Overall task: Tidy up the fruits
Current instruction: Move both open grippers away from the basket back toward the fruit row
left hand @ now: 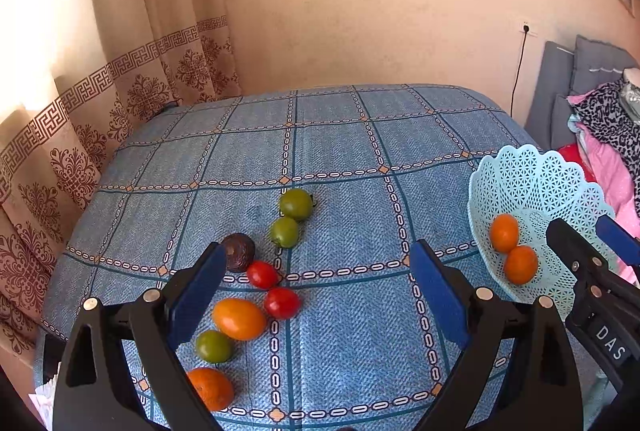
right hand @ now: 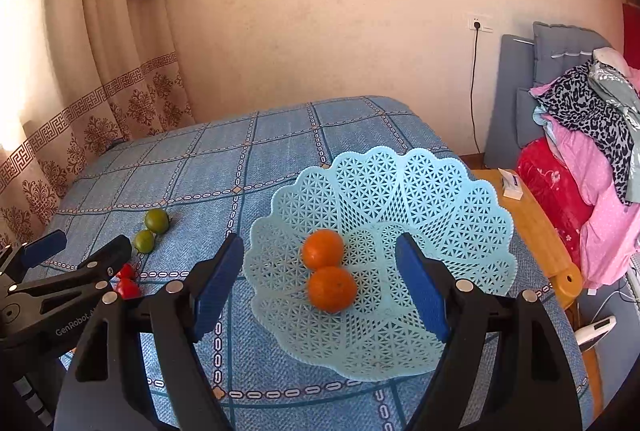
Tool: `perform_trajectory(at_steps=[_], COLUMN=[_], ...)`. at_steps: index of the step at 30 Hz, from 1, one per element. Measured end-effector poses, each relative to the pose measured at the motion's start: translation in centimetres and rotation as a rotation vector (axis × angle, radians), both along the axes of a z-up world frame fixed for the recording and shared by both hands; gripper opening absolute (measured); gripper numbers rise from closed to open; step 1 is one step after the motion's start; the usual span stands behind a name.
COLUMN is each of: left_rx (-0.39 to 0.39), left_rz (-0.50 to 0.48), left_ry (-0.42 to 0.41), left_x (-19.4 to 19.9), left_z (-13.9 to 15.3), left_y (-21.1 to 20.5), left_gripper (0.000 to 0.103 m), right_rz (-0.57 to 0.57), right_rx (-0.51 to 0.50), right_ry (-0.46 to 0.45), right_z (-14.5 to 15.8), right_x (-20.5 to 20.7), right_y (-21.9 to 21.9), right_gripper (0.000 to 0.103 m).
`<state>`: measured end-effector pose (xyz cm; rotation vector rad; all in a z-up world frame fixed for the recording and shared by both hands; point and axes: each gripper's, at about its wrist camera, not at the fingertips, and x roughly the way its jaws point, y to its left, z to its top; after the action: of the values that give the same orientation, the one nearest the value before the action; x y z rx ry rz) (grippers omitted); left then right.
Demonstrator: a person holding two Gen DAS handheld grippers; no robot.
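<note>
Blue-padded fingers of the left gripper [left hand: 318,295] stood spread wide and held nothing, hovering over the bench [left hand: 340,143] with its blue checked cloth. Between and just beyond them lay loose fruit: an orange [left hand: 210,387] at 7 o'clock, nearest the camera, a green fruit [left hand: 213,346] beside it, then a yellow-orange fruit [left hand: 239,318]. Two red tomatoes [left hand: 262,274] [left hand: 282,303] sat just past that, close together, with a dark brown fruit [left hand: 239,252] near the left pad. Two more green fruits [left hand: 284,231] [left hand: 296,204] touched each other toward 12 o'clock.

Right gripper [right hand: 320,287] was likewise released, fingers apart and empty, poised over the pale blue lattice basket [right hand: 460,199]. Basket stood at the 3 o'clock edge of the bench in the left wrist view. Two oranges [right hand: 322,248] [right hand: 332,289] rested in it, touching, near its centre.
</note>
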<state>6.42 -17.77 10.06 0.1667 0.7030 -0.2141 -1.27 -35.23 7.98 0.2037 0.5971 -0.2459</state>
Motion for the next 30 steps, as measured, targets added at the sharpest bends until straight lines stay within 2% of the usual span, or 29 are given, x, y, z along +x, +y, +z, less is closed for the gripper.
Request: perform_trajectory(at_steps=[3, 6, 18, 30], left_rx=[-0.002, -0.007, -0.010, -0.014], left_rz=[0.018, 0.031, 0.102, 0.133], left_ry=[0.007, 0.014, 0.051, 0.088], left_x=[0.1, 0.1, 0.3, -0.5], left_z=[-0.3, -0.6, -2.6, -4.1], left_y=[1.3, 2.7, 7.8, 11.4], left_gripper=[0.092, 0.092, 0.092, 0.092], right_rz=[0.020, 0.042, 0.139, 0.214], right_rx=[0.004, 0.009, -0.006, -0.016], right_ry=[0.006, 0.006, 0.042, 0.090], right_z=[-0.1, -0.1, -1.1, -2.6], right_x=[0.5, 0.9, 2.7, 4.4], right_y=[1.1, 2.0, 6.3, 9.9], right_gripper=[0.080, 0.085, 0.085, 0.085])
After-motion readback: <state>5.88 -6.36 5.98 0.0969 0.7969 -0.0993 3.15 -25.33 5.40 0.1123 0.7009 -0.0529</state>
